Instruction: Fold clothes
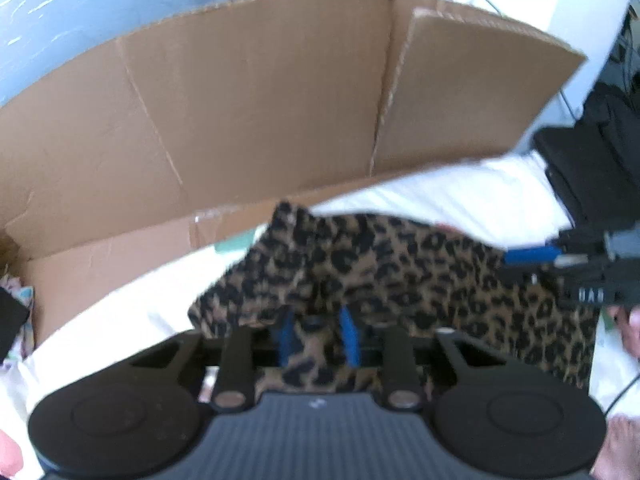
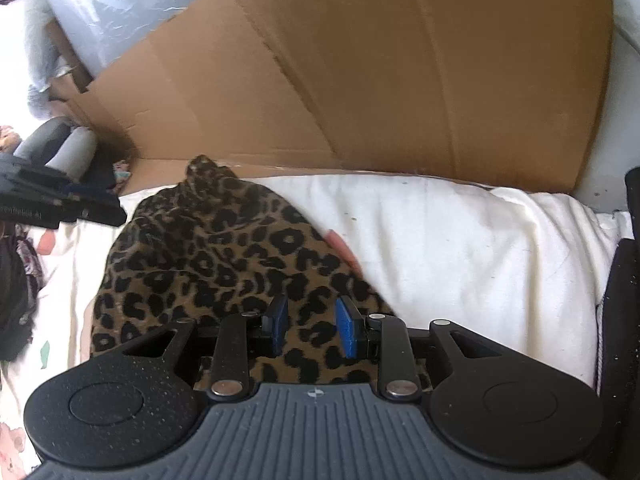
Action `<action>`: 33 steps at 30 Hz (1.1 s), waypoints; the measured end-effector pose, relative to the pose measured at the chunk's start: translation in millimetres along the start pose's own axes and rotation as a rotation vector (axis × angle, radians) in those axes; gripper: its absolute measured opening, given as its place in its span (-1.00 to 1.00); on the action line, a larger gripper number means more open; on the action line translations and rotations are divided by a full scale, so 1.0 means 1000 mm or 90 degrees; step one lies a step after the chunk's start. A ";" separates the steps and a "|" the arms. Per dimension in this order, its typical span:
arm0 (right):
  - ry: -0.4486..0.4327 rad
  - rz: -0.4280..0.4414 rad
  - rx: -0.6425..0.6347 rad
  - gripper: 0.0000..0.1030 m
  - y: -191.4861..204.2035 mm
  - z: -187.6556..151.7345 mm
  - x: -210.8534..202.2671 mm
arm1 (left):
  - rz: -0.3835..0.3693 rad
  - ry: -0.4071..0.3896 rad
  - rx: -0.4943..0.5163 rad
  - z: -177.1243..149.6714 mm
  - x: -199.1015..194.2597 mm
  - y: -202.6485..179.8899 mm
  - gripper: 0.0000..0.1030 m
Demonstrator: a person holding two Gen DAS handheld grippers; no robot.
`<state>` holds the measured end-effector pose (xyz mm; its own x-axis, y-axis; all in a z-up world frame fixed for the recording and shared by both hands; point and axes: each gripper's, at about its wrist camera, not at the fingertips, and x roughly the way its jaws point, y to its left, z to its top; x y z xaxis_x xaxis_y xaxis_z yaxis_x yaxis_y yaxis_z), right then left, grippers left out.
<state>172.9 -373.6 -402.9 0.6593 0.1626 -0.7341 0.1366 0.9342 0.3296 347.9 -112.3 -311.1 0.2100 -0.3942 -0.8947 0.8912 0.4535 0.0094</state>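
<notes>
**Grippers poised over a leopard-print garment, fold still unfinished**

Two hand-held grippers work over a bed. Nearest, seen from its own camera, the right gripper [image 2: 312, 326] has its blue pads standing apart over the leopard-print garment [image 2: 224, 256]; cloth shows in the gap between them, but the pads do not appear to press on it, so it reads as open. The left gripper [image 1: 318, 334] also has its blue pads parted, with cloth draped across and between them; the picture is blurred, and I cannot tell whether it still pinches the fabric.

The garment lies bunched on the white bedding [image 2: 460, 248], with one corner humped up at its far end, close to the cardboard box [image 2: 360, 80]. It looks gathered rather than squared, so I judge the folding is partway at best: smoothing and at least one more fold seem left to do.

Counted: two grippers, one leopard-print garment, one large open cardboard box standing behind the bedding. Other cloth shows at the picture edges, too unclear to count. A person's fingers [image 1: 630, 328] appear at the right edge of the left view.
</notes>
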 end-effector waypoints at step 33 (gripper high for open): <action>0.032 -0.067 -0.090 -0.34 0.015 -0.026 -0.011 | -0.011 -0.062 -0.017 -0.097 0.000 -0.012 -0.11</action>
<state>148.8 -353.5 -405.4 0.6081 0.0736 -0.7905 0.0950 0.9818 0.1644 297.7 -40.2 -354.0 0.2332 -0.4773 -0.8472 0.8843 0.4666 -0.0195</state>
